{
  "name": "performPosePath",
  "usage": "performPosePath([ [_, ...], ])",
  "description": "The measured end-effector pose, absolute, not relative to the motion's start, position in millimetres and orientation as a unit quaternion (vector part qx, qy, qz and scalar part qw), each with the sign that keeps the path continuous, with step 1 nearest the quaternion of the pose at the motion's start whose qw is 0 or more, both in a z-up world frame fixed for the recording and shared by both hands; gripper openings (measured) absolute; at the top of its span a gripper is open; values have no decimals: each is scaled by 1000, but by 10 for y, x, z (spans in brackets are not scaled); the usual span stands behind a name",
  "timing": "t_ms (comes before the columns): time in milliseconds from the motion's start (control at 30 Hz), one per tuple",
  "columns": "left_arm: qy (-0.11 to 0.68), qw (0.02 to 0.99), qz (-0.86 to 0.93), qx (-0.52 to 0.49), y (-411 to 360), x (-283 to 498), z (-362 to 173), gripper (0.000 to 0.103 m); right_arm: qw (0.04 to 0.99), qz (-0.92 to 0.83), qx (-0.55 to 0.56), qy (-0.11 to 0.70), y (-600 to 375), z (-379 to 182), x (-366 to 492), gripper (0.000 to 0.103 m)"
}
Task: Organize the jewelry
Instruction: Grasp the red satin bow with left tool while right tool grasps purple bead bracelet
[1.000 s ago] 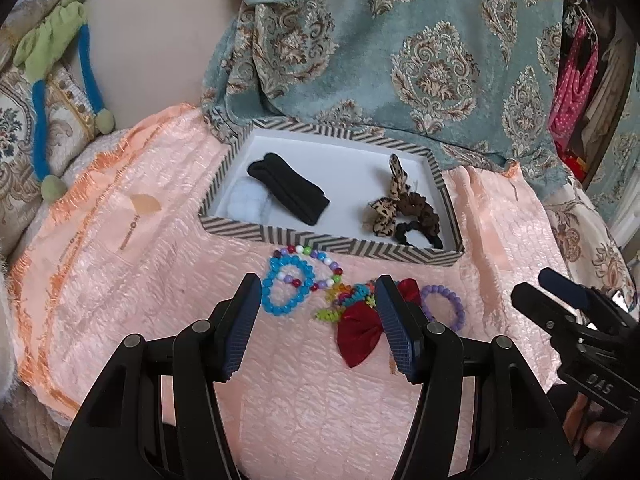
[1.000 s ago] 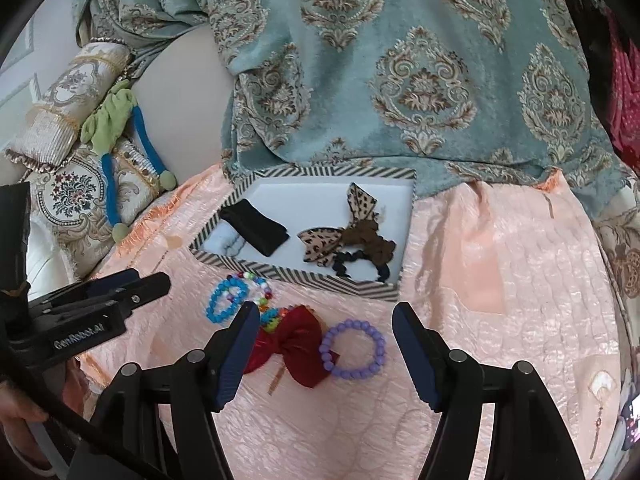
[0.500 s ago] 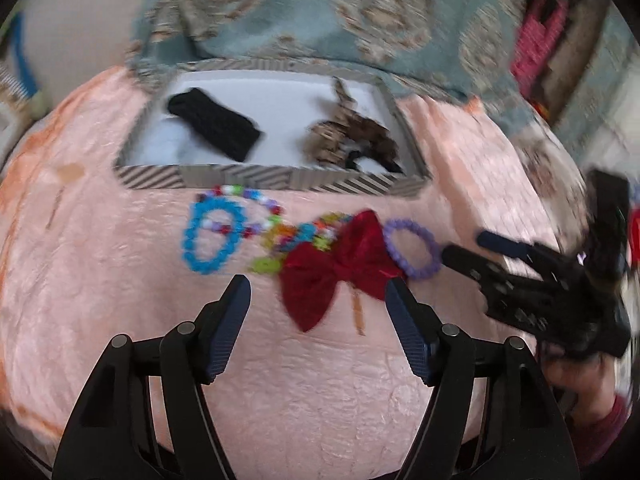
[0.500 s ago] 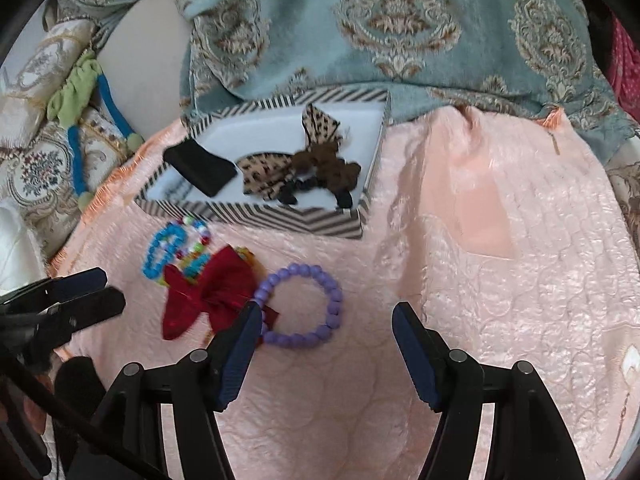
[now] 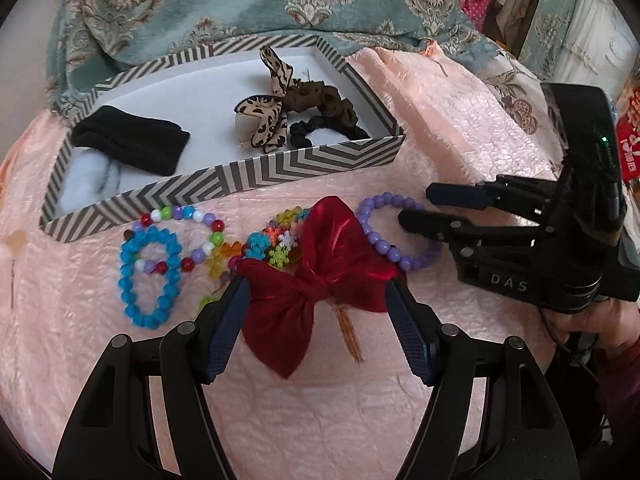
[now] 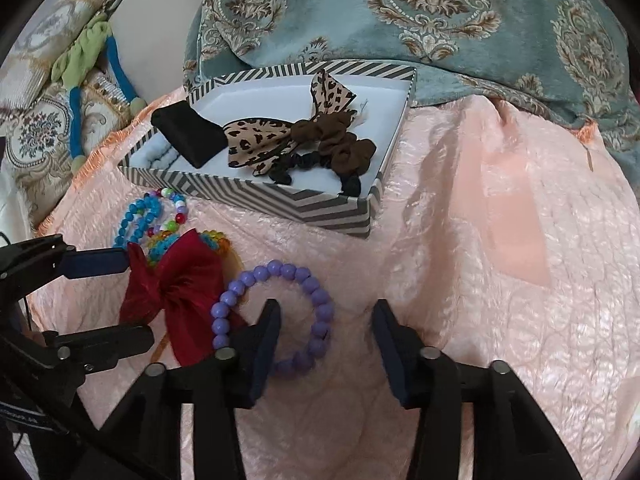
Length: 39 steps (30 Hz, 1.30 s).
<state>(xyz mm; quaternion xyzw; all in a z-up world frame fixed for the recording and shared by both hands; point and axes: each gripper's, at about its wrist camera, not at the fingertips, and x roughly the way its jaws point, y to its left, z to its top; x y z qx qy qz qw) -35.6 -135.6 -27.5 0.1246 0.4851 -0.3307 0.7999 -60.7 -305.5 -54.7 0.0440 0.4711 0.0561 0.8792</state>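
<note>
A red satin bow (image 5: 316,272) lies on the pink quilted cover. My left gripper (image 5: 316,284) straddles it, jaws wide and closing a little, pads not pressing. A purple bead bracelet (image 6: 276,312) lies right of the bow (image 6: 180,292). My right gripper (image 6: 326,308) is closing over the ring's right side, one finger inside it and one outside, not touching. In the left wrist view the right gripper (image 5: 414,208) reaches in over the purple bracelet (image 5: 376,236). In the right wrist view the left gripper (image 6: 140,298) shows at the left. Blue (image 5: 148,276) and multicolour (image 5: 180,216) bracelets lie left of the bow.
A striped box (image 5: 280,168) behind the items holds a black band (image 5: 132,140), a leopard bow scrunchie (image 5: 264,116) and dark scrunchies. Teal patterned fabric (image 6: 440,8) rises behind it. A green and blue cord (image 6: 92,48) lies on cushions at the left.
Both grippers came down close over the cover. The left one now straddles the red bow. The right one's jaws narrowed around the purple bracelet's side.
</note>
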Motion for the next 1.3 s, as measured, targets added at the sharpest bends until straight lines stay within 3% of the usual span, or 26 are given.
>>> performPosePath([
  [67, 485, 796, -336, 136, -1398, -325, -309, 45, 880, 55, 34, 470, -3067, -558, -573, 30],
  [167, 486, 791, -338, 151, -1439, -336, -371, 30, 881, 56, 29, 469, -3093, -568, -539, 25],
  [267, 482, 791, -340, 163, -1465, -373, -399, 20, 882, 56, 30, 468, -3105, -570, -530, 22],
  [333, 480, 793, -339, 161, -1452, -391, -388, 15, 882, 55, 27, 468, -3102, -562, -539, 15],
  [567, 483, 795, -341, 132, -1305, -485, -264, 6, 881, 49, 25, 470, -3180, -499, -692, 9],
  [833, 477, 789, -357, 151, -1329, -641, -146, 9, 877, 44, 44, 477, -3322, -475, -786, 9],
  [900, 475, 786, -365, 152, -1329, -650, -119, 31, 874, 47, 53, 480, -3341, -480, -791, 11],
  [933, 473, 786, -367, 155, -1337, -645, -109, 52, 873, 49, 55, 483, -3343, -485, -789, 14],
  [967, 467, 786, -373, 160, -1343, -637, -92, 60, 873, 50, 55, 482, -3341, -481, -791, 18],
  [1000, 463, 786, -376, 164, -1343, -630, -83, 60, 874, 53, 56, 480, -3338, -477, -795, 22],
  [1067, 459, 784, -377, 180, -1365, -589, -78, 61, 876, 58, 59, 476, -3335, -463, -807, 42],
  [1300, 447, 765, -398, 237, -1550, -479, -210, 60, 880, 65, 46, 469, -3284, -508, -797, 43],
])
